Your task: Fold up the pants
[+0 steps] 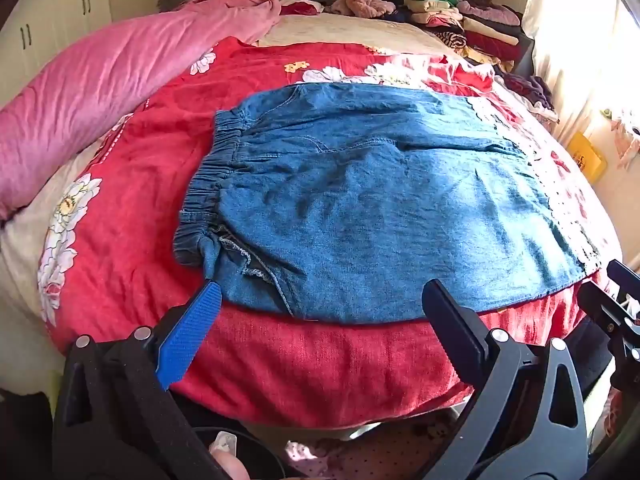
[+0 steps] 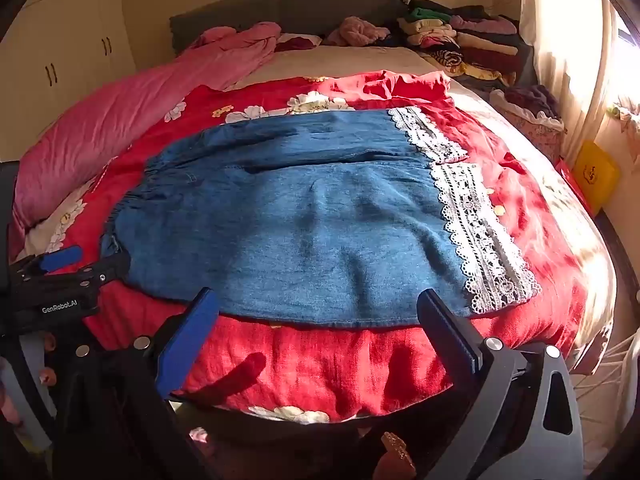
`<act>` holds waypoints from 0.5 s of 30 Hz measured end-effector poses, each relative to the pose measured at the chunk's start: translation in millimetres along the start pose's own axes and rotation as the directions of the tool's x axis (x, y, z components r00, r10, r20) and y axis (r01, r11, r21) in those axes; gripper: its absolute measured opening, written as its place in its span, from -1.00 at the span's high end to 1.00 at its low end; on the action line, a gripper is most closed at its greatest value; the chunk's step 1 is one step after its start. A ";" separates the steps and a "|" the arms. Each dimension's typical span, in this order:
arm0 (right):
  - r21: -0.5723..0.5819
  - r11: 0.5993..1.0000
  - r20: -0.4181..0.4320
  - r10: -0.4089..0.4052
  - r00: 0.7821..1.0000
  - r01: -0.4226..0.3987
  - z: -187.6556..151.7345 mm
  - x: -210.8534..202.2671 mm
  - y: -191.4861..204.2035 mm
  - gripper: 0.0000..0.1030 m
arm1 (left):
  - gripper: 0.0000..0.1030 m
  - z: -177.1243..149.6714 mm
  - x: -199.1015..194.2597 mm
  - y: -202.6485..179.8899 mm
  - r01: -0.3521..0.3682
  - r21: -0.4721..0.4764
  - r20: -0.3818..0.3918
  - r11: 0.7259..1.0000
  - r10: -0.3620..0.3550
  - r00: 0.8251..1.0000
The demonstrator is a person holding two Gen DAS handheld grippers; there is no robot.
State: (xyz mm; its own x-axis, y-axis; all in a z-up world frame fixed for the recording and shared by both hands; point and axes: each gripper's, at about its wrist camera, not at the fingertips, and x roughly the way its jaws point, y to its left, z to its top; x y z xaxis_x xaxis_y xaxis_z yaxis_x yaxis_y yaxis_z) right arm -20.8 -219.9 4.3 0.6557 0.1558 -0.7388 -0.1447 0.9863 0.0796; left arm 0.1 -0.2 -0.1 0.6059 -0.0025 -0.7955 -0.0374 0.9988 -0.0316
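Note:
Blue denim pants (image 1: 360, 200) (image 2: 304, 216) lie flat across a red flowered bedspread (image 1: 304, 364) (image 2: 320, 360). Their elastic waistband (image 1: 208, 184) is at the left and the white lace cuffs (image 2: 480, 232) are at the right. My left gripper (image 1: 320, 292) stands open just above the near edge of the pants, close to the waistband corner, with nothing between its fingers. My right gripper (image 2: 320, 304) is open too, over the near edge toward the cuffs, and it holds nothing. The left gripper (image 2: 60, 276) also shows at the left edge of the right wrist view.
A pink quilt (image 1: 104, 92) (image 2: 120, 112) lies along the left side of the bed. Stacks of folded clothes (image 1: 460, 20) (image 2: 460, 36) sit at the far right by the headboard. A yellow object (image 2: 596, 176) stands beside the bed at right, and cupboards (image 2: 72, 48) line the left wall.

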 end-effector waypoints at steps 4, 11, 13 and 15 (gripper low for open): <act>0.009 1.000 0.017 0.006 1.000 -0.006 -0.8 -1.5 1.7 -0.92 | -0.84 -0.2 -0.7 0.0 0.000 -0.001 0.005 1.000 0.000 1.000; 0.002 1.000 0.017 0.003 1.000 -0.003 -1.2 -8.1 -3.0 -0.92 | -0.84 -0.9 -3.5 -3.4 -0.011 0.006 0.008 1.000 0.011 1.000; -0.004 1.000 0.015 -0.006 1.000 0.006 -0.3 -7.1 0.2 -0.92 | -0.84 -1.0 -4.9 -5.3 -0.015 0.008 0.010 1.000 0.015 1.000; -0.005 1.000 0.012 -0.007 1.000 0.007 0.5 -6.7 1.2 -0.92 | -0.84 3.1 -2.1 1.3 0.000 -0.004 0.006 1.000 0.000 1.000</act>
State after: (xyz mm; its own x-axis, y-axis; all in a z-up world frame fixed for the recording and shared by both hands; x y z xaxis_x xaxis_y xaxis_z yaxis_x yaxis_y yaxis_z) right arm -24.9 -219.7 9.6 0.6656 0.1498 -0.7311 -0.1443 0.9870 0.0709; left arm 1.2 1.3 3.3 0.6110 -0.0017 -0.7916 -0.0411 0.9986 -0.0339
